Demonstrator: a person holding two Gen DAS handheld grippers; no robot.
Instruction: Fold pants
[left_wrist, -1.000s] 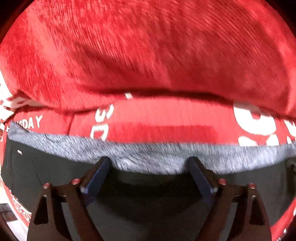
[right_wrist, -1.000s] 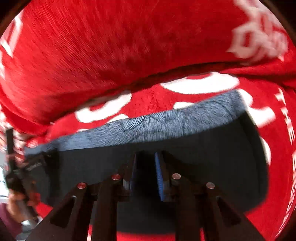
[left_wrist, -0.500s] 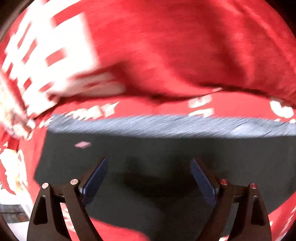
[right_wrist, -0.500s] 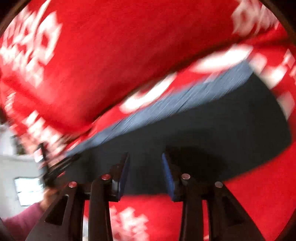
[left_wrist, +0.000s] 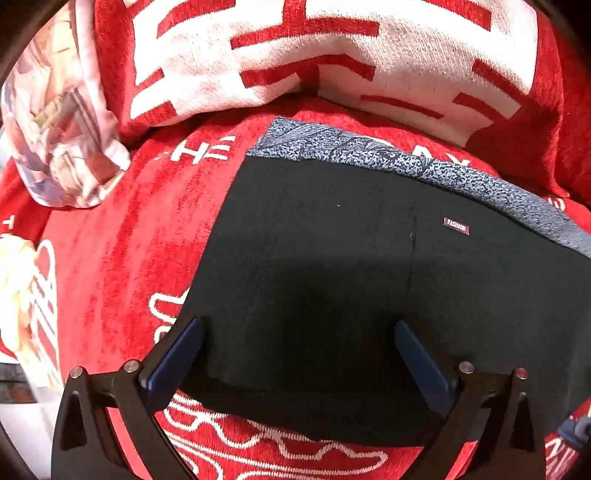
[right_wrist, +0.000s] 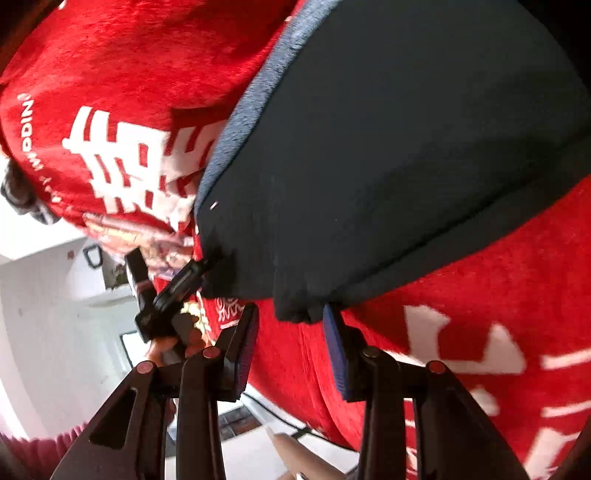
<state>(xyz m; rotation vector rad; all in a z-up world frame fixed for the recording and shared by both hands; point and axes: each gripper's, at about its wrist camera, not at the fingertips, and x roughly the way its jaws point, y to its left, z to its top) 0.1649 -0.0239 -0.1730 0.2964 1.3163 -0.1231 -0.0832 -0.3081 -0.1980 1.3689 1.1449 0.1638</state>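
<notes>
The pants (left_wrist: 351, 266) are black with a speckled grey waistband (left_wrist: 443, 173) and a small label (left_wrist: 456, 226). They lie folded flat on a red blanket. My left gripper (left_wrist: 295, 350) is open over the near part of the pants, with nothing between its pads. In the right wrist view the pants (right_wrist: 388, 147) lie folded, with a corner hanging just in front of my right gripper (right_wrist: 290, 332). That gripper is open and holds nothing. The left gripper (right_wrist: 177, 291) shows there at the pants' left corner.
The red blanket (left_wrist: 122, 258) with white lettering covers the surface and a cushion (left_wrist: 314, 55) behind the pants. A patterned pillow (left_wrist: 62, 122) lies at the far left. The blanket's edge (right_wrist: 295, 398) and a white floor (right_wrist: 55, 314) show below.
My right gripper has opened, let go of the pants and drawn back toward the blanket's edge. My left gripper stayed open and drew back from the pants.
</notes>
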